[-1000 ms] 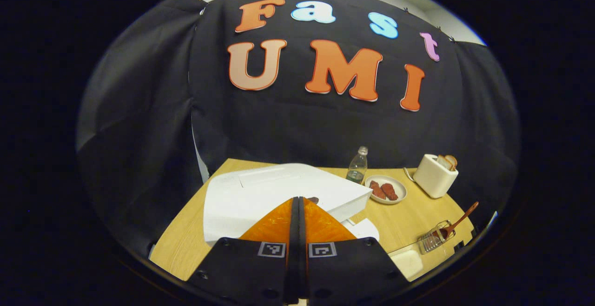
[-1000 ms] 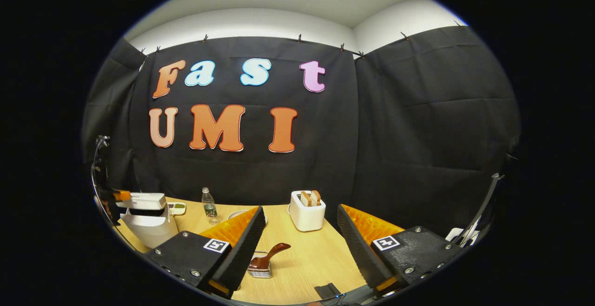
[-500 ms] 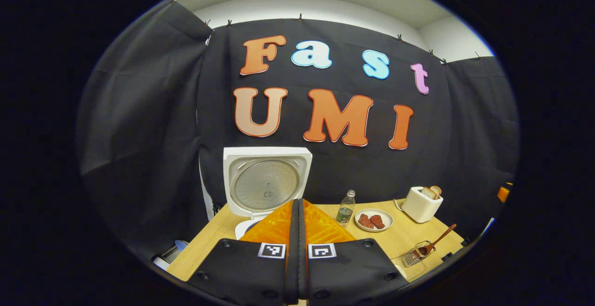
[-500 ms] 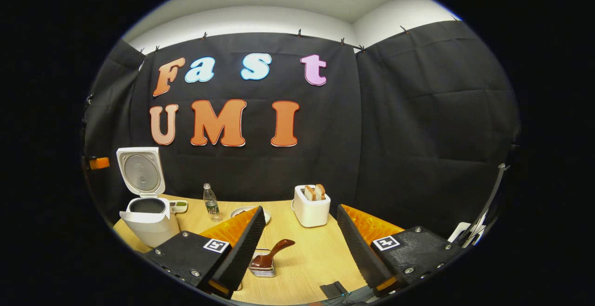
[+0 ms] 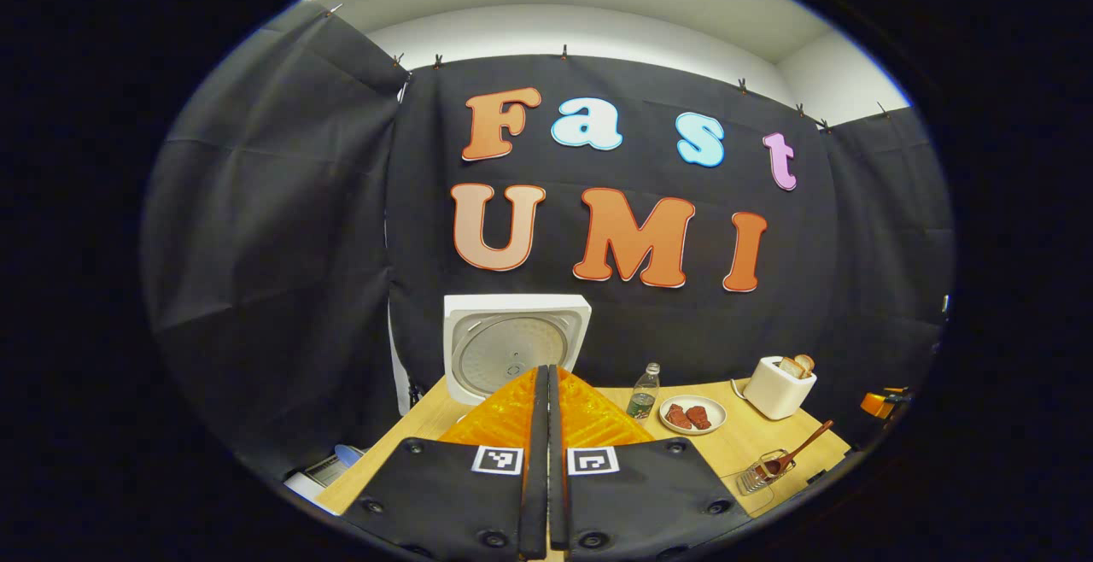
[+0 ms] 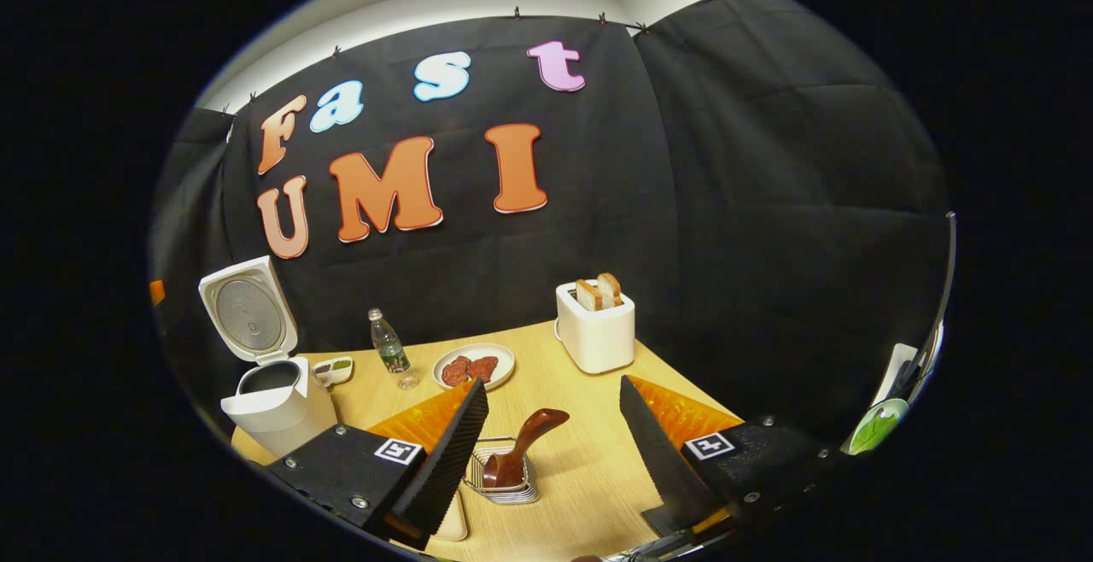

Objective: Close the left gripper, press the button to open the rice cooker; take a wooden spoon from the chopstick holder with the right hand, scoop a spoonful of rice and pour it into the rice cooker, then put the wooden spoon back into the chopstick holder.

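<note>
the left gripper (image 5: 547,374) has its jaws pressed flat together, nothing between them, and it has pulled back and up from the rice cooker (image 6: 275,404). a second ago those closed jaws were low over the shut white top; half a second ago the lid (image 5: 516,346) had sprung upright, and now it stands open just beyond the jaw tips with its round inner plate facing the camera. so the button press looks done, and the left side's part of the job seems finished.

the right gripper (image 6: 552,395) has its jaws wide apart and empty. over the last second it has tipped down and come in toward the wooden spoon (image 6: 519,447), which now sits between and just ahead of the two jaws, nearer the left one. the spoon stands bowl-down in the wire chopstick holder (image 6: 505,482) with its handle leaning up toward the right jaw. no contact yet.

further ahead on the worktop (image 6: 589,468) are a plate of food (image 6: 473,365), a water bottle (image 6: 389,348) and a toaster (image 6: 595,331) with bread in it. the open cooker stands well off to the left of the right jaws, its dark pot mouth exposed.

the task has moved to fetching the spoon: the right jaws need to close on that slanted handle. where the rice to scoop sits, i cannot tell.
</note>
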A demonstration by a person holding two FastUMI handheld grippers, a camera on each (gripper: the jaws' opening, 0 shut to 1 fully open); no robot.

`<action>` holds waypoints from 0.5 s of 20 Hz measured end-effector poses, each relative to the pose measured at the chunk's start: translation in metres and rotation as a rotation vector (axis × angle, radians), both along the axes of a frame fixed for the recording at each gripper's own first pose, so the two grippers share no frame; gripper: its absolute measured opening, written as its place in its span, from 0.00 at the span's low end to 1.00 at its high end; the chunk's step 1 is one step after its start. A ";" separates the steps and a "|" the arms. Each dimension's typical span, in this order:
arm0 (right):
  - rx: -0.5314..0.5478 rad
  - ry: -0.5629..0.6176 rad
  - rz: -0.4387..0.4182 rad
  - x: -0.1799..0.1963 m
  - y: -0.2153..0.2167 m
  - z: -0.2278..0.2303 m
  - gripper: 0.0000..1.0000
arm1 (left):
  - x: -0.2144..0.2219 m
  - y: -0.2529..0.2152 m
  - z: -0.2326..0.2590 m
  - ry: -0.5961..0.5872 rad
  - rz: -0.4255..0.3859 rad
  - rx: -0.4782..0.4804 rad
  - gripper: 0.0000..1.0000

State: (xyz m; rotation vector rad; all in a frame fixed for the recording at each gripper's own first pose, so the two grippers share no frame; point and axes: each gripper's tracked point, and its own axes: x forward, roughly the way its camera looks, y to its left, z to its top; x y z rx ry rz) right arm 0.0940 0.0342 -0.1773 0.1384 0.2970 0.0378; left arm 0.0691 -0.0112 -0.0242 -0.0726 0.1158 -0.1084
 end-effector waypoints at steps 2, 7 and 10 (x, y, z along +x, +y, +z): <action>0.012 0.043 0.021 0.010 0.009 -0.022 0.96 | -0.003 0.006 0.006 -0.020 0.012 -0.011 0.05; 0.036 0.128 0.058 0.029 0.024 -0.067 0.95 | -0.013 0.018 0.010 -0.033 0.036 0.033 0.13; 0.126 0.171 0.062 0.042 0.030 -0.085 0.96 | -0.017 0.022 0.011 -0.028 0.029 0.045 0.23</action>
